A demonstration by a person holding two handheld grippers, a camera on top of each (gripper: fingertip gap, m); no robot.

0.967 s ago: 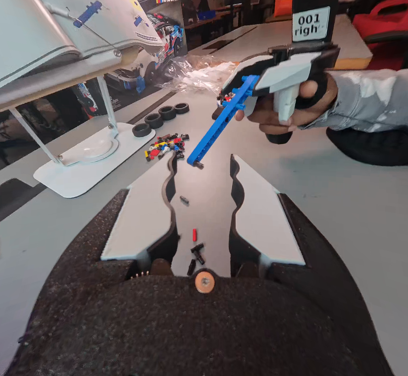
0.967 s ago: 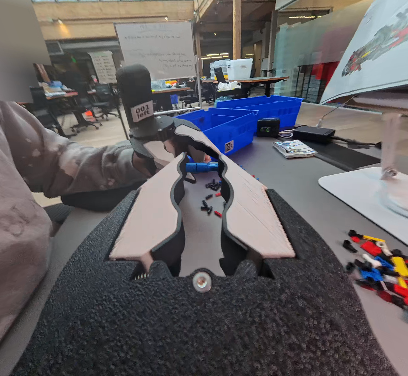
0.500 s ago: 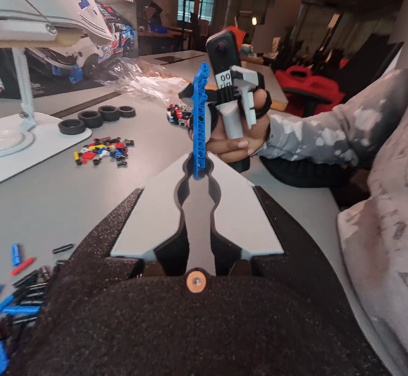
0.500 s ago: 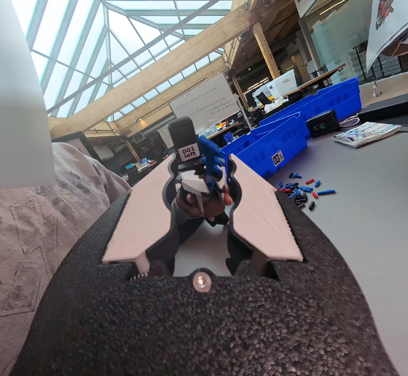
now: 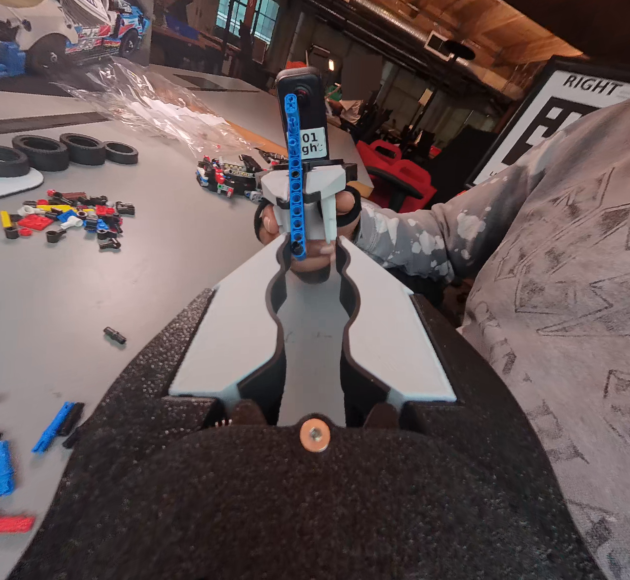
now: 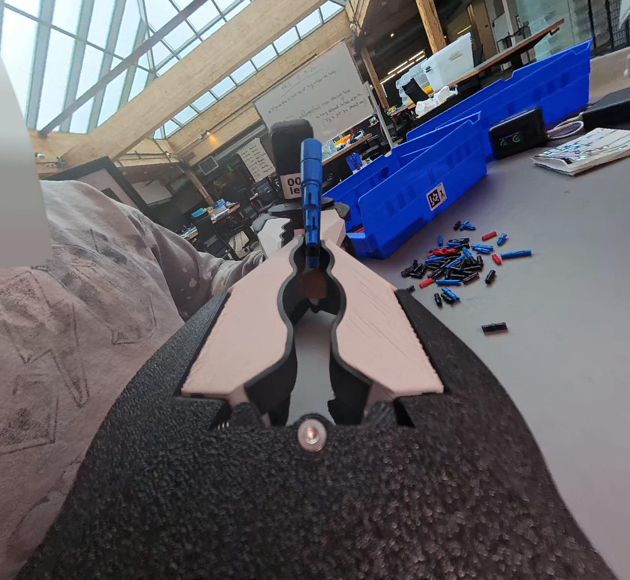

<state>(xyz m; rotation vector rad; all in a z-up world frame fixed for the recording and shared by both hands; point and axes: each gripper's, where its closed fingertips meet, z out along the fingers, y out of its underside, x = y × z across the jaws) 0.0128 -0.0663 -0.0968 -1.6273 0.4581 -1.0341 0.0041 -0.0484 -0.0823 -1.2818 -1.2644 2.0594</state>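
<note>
My right gripper [image 6: 312,247] is shut on a long blue holed beam [image 6: 311,195] and holds it upright above the grey table [image 6: 545,257]. In the left wrist view the beam [image 5: 295,175] stands in front of the right gripper [image 5: 296,199], which a hand holds. My left gripper [image 5: 310,243] is open. The beam's lower end sits between its tips, close by the left finger [image 5: 238,318]. I cannot tell whether they touch.
Left wrist view: loose coloured pieces [image 5: 68,216], black tyres [image 5: 81,153], a part-built model [image 5: 231,175], a clear plastic bag [image 5: 153,110], a lone black pin [image 5: 115,336]. Right wrist view: blue bins [image 6: 443,195], a pile of small pins [image 6: 456,263], a booklet [image 6: 586,151]. The tips of both grippers are at nearly the same place.
The right gripper swung the beam from slanted to upright and both grippers rose. The left jaws narrowed around the beam's lower end half a second ago and have now spread apart.
</note>
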